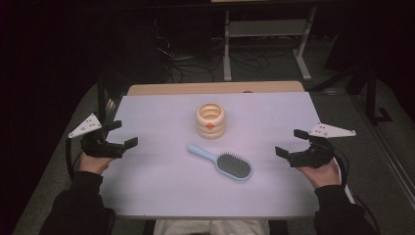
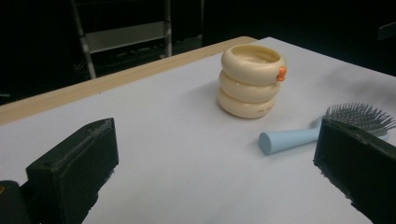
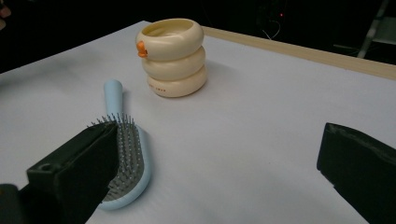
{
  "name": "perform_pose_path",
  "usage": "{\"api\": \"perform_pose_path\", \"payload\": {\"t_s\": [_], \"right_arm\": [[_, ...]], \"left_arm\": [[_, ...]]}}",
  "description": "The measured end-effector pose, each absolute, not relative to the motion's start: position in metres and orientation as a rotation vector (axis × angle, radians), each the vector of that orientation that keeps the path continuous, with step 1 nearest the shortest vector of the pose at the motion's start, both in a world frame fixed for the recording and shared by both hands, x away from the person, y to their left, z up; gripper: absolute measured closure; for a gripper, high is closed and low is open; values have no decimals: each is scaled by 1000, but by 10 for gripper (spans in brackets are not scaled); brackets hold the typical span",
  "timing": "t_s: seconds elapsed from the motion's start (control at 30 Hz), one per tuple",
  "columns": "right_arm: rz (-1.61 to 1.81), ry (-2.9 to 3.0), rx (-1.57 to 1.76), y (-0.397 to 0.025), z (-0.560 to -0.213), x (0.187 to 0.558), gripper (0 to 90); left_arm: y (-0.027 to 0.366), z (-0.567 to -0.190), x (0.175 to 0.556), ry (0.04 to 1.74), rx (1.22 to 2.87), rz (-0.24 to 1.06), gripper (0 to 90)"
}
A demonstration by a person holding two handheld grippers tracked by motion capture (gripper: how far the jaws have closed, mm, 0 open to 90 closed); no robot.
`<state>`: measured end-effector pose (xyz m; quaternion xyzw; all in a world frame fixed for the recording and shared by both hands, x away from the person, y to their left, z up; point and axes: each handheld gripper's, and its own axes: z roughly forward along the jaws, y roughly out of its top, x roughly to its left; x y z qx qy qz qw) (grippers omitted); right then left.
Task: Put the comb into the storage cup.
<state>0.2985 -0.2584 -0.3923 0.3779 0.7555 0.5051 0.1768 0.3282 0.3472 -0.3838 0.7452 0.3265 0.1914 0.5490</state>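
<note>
A cream ringed cup (image 1: 211, 120) with a small orange knob stands upright at the table's middle back, also in the left gripper view (image 2: 251, 80) and right gripper view (image 3: 173, 57). A light blue hairbrush (image 1: 222, 162) with grey bristles lies in front of it, handle toward the back left (image 2: 299, 138) (image 3: 125, 156). My left gripper (image 1: 122, 133) is open at the table's left edge, with nothing between its jaws (image 2: 210, 172). At the right edge, my right gripper (image 1: 288, 142) is open and holds nothing either (image 3: 219, 172). Both are well apart from the brush and cup.
A white sheet (image 1: 161, 181) covers the table, with a wooden edge (image 1: 215, 88) at the back. Beyond it stand a metal rack's legs (image 1: 303, 58) and cables on a dark floor. The person's lap shows at the front edge.
</note>
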Motion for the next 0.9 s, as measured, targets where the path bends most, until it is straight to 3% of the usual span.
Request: {"api": "perform_pose_path", "payload": {"t_s": [0.9], "right_arm": [[1433,2168,1056,-256,-394,299,0]], "left_arm": [[310,-357,350,644,1895,394,0]]}}
